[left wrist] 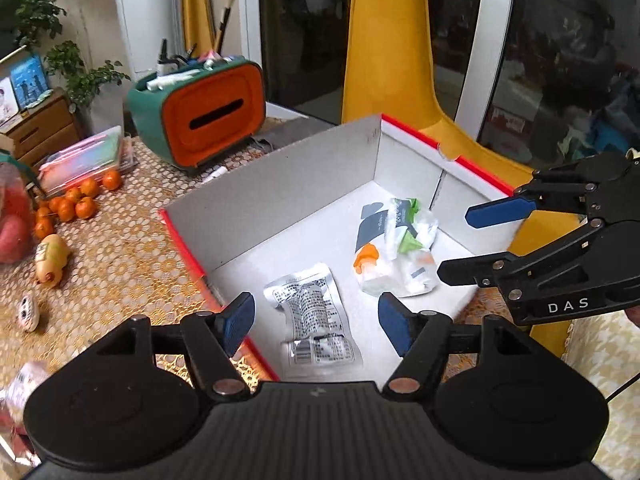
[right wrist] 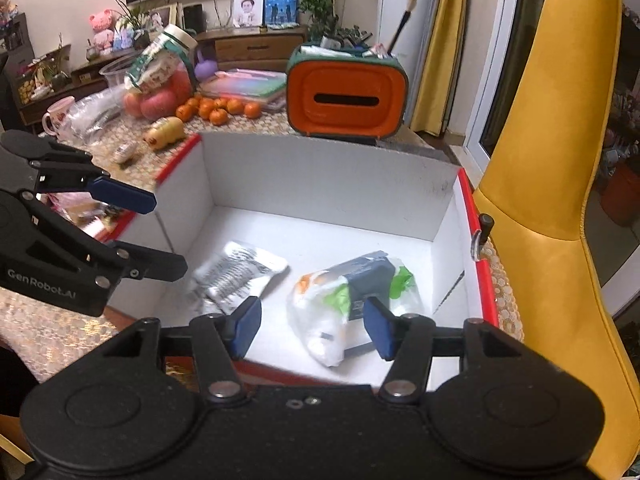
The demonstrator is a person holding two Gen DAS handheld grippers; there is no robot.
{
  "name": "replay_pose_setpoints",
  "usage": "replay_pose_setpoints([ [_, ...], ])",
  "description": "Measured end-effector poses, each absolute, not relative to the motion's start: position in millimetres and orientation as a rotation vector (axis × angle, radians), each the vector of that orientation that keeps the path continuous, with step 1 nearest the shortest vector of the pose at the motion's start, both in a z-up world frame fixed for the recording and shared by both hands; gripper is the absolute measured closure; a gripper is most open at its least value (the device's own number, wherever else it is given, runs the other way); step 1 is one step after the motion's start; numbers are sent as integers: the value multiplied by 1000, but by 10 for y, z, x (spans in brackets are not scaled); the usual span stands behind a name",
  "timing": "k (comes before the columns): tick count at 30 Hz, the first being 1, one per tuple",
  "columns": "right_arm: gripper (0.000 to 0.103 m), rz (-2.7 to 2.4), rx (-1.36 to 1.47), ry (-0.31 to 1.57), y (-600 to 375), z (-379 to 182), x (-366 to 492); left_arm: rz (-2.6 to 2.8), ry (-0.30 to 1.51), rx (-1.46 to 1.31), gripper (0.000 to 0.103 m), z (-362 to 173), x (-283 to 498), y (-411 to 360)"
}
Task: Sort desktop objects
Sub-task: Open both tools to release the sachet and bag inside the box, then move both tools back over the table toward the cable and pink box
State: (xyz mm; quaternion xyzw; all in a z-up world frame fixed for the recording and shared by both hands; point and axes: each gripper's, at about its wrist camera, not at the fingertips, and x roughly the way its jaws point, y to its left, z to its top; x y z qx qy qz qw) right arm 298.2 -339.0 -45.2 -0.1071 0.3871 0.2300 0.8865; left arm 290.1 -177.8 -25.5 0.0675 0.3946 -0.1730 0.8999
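Note:
A white cardboard box with red rim [left wrist: 280,176] [right wrist: 320,184] sits on the patterned table. Inside lie a silver foil packet [left wrist: 312,316] [right wrist: 236,272] and a clear bag of white, orange and green packets [left wrist: 394,248] [right wrist: 352,300]. My left gripper [left wrist: 316,326] is open and empty above the box's near edge, over the foil packet. My right gripper [right wrist: 312,326] is open and empty above the clear bag; it also shows at the right of the left wrist view [left wrist: 460,240]. The left gripper shows at the left of the right wrist view [right wrist: 168,236].
An orange and green tissue holder [left wrist: 200,116] [right wrist: 346,100] stands behind the box. Small oranges [left wrist: 76,200] [right wrist: 218,110], a yellow toy [left wrist: 50,260], folders [left wrist: 82,158] and a pink packet [left wrist: 24,388] lie on the table to the left. A yellow chair [right wrist: 560,200] stands at right.

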Motion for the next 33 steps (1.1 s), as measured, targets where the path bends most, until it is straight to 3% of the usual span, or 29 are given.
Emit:
replay_pose_setpoints([
  [27, 37, 609, -170, 685, -2368, -98, 2033, -204, 689, 38, 36, 88, 1490, -567],
  [30, 34, 625, -176, 687, -2194, -129, 1982, -163, 675, 36, 26, 86, 1352, -406],
  [33, 32, 640, -193, 689, -2019, -173, 1933, -135, 671, 18, 25, 58, 1234, -241],
])
